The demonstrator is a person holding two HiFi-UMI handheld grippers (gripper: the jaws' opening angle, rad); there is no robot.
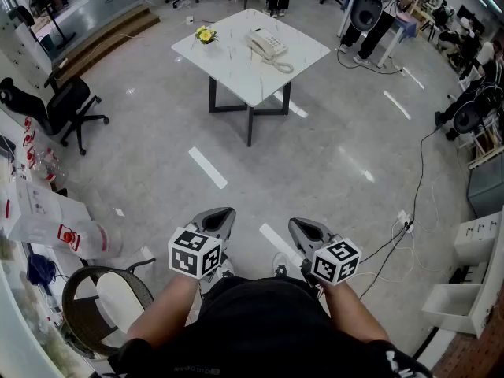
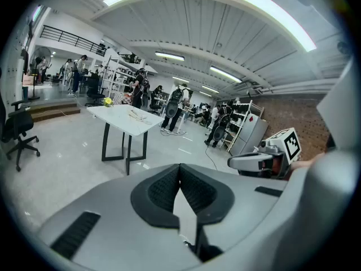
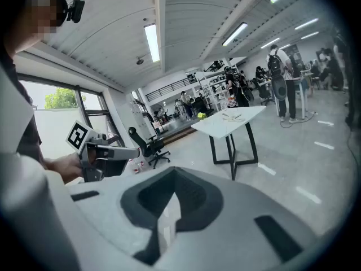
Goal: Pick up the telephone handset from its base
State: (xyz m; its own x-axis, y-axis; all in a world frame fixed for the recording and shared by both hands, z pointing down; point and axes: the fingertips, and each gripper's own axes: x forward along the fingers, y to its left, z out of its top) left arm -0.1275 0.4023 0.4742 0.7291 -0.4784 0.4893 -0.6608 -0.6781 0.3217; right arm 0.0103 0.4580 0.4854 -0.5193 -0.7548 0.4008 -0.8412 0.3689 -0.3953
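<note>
A white telephone [image 1: 267, 45] with its handset resting on the base sits on a white square table [image 1: 236, 69] far ahead across the floor. In the two gripper views the phone is only a small pale shape [image 2: 135, 115] [image 3: 237, 116] on that table. Both grippers hang low near my body, far from the table. The left gripper [image 1: 224, 212] [image 2: 180, 166] has its dark pads meeting at the tips with nothing between them. The right gripper [image 1: 297, 224] [image 3: 174, 173] is shut the same way and holds nothing.
A yellow flower [image 1: 206, 35] stands at the table's far left corner. A black office chair [image 1: 67, 109] is at the left, a round wicker chair [image 1: 106, 298] near my left side, and cables [image 1: 409, 211] trail over the floor at the right. People stand behind the table.
</note>
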